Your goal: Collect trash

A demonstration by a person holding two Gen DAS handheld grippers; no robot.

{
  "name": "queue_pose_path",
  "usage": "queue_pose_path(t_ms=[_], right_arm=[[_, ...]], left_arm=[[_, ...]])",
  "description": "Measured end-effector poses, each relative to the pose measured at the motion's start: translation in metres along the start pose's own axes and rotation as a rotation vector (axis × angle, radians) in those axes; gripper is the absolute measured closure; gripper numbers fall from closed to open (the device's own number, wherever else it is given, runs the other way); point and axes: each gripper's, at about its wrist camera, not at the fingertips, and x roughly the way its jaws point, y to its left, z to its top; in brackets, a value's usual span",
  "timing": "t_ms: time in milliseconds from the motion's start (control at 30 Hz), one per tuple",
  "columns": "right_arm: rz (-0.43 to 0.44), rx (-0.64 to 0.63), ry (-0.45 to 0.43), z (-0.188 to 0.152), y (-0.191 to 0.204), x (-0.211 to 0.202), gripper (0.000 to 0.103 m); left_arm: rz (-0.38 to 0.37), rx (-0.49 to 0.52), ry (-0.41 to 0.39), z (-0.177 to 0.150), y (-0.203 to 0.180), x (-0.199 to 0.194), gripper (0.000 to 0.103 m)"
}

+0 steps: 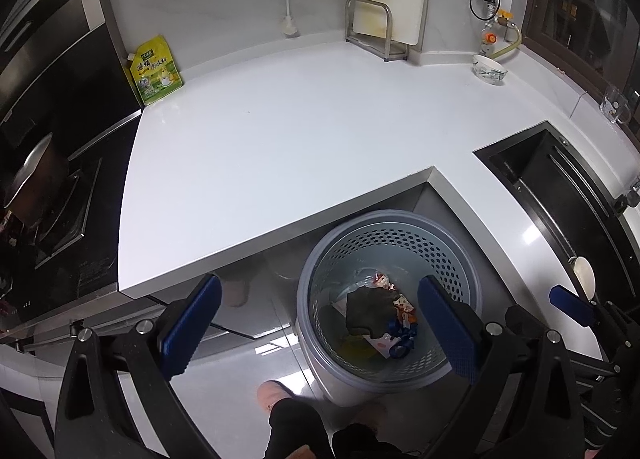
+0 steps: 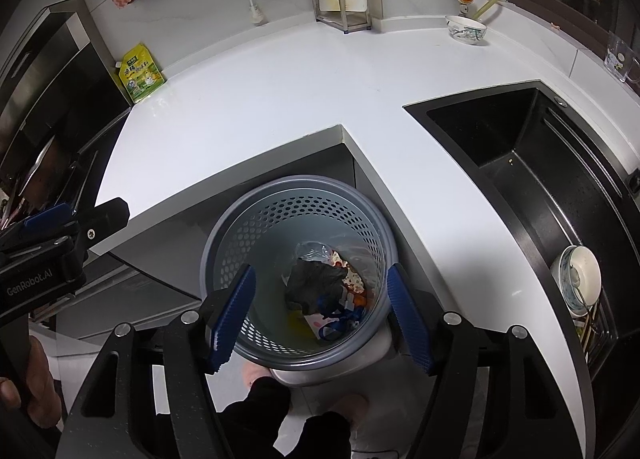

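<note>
Left gripper (image 1: 324, 327) is hanging over the floor gap in front of the counter, jaws standing wide, nothing between the blue pads (image 1: 192, 331). Right gripper (image 2: 320, 315) is hovering directly above the bin, jaws likewise wide and holding nothing. In the right wrist view the left gripper's body is showing at the left edge, with "GenRobot.AI" printed in white on its black housing (image 2: 30, 287).

The perforated grey waste basket (image 2: 224, 243) is sitting on the floor in the inner corner of the L-shaped white countertop (image 1: 280, 139). Trash (image 2: 320, 291) is lying at its bottom: a crumpled dark rag, printed wrappers, a blue ribbon-like scrap, something yellow.

Farther out, a yellow-green seasoning pouch (image 1: 156, 73) is leaning at the far left of the counter beside the black stove (image 1: 60, 195); its Chinese lettering is too small to read with confidence. A cutting board is standing in a metal rack (image 1: 376, 33) against the far wall, and a patterned bowl (image 1: 490, 69) is resting to its right. The black sink (image 2: 520, 163) is lying on the right, with bowls (image 2: 578, 279) stacked at its near end.
</note>
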Motion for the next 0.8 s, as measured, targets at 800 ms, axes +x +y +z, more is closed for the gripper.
queue_pose_path(t_ms=[800], right_arm=[[-0.009,-0.004,-0.012,0.0004,0.0032,-0.0023,0.038]], left_arm=[[0.002,-0.019,0.016,-0.0032,0.0048,0.0019,0.006]])
